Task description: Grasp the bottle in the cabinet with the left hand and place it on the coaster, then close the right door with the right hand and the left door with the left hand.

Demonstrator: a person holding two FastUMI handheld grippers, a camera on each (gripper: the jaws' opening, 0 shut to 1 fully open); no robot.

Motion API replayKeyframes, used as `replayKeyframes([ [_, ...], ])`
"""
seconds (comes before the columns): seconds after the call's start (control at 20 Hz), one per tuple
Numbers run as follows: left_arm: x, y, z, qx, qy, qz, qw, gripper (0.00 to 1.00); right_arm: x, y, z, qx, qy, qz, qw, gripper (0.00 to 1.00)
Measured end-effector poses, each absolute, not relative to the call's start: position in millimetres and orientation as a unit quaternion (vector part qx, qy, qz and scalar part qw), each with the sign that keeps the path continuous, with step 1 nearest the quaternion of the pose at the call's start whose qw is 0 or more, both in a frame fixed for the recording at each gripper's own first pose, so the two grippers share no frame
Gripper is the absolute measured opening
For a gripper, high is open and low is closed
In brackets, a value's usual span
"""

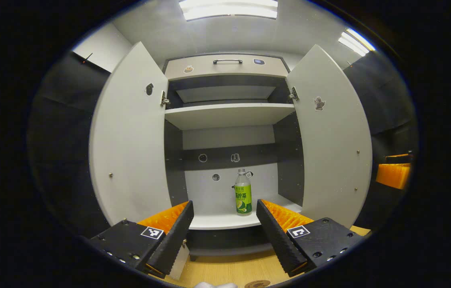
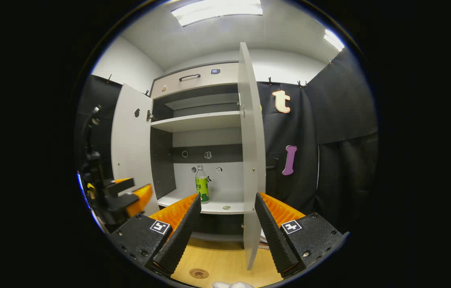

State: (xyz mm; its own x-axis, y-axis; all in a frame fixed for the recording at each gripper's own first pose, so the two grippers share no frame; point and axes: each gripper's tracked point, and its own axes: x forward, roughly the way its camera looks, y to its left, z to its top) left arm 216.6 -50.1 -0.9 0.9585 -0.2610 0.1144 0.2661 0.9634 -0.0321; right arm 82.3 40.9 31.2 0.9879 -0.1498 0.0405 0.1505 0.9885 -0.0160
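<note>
A clear bottle (image 1: 243, 193) with a green label stands upright on the cabinet's lower shelf (image 1: 225, 219), also seen as the bottle (image 2: 202, 186) in the right gripper view. Both cabinet doors hang open: the left door (image 1: 131, 140) and the right door (image 1: 335, 140). My left gripper (image 1: 224, 208) is open, short of the shelf, with the bottle ahead between its fingers. My right gripper (image 2: 227, 202) is open, the edge of the right door (image 2: 251, 160) standing ahead between its fingers. A round brown coaster (image 2: 199, 273) lies on the wooden table in front of the cabinet, its rim at the coaster (image 1: 257, 284).
The cabinet has an upper shelf (image 1: 227, 114) and a top drawer with a dark handle (image 1: 227, 61). The wooden tabletop (image 2: 225, 260) runs in front. The left gripper (image 2: 129, 198) sits at the left in the right gripper view. A small round object (image 2: 226, 207) lies on the shelf.
</note>
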Motion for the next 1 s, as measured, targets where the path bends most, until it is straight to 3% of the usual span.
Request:
replayKeyframes([
  [0.15, 278.9, -80.3, 3.0, -0.041, -0.061, -0.16, 0.984, 0.96, 90.6, 39.7, 29.0, -0.034, -0.017, -0.112, 0.993, 0.83],
  [0.45, 390.5, -127.4, 11.0, -0.042, -0.078, -0.145, 0.985, 0.96, 108.1, 48.8, 23.5, -0.045, 0.002, -0.133, 0.99, 0.84],
  [1.0, 489.2, -178.3, -41.2, -0.039, -0.031, -0.113, 0.992, 0.96, 125.7, 36.2, 26.9, -0.082, 0.019, -0.162, 0.983, 0.83],
])
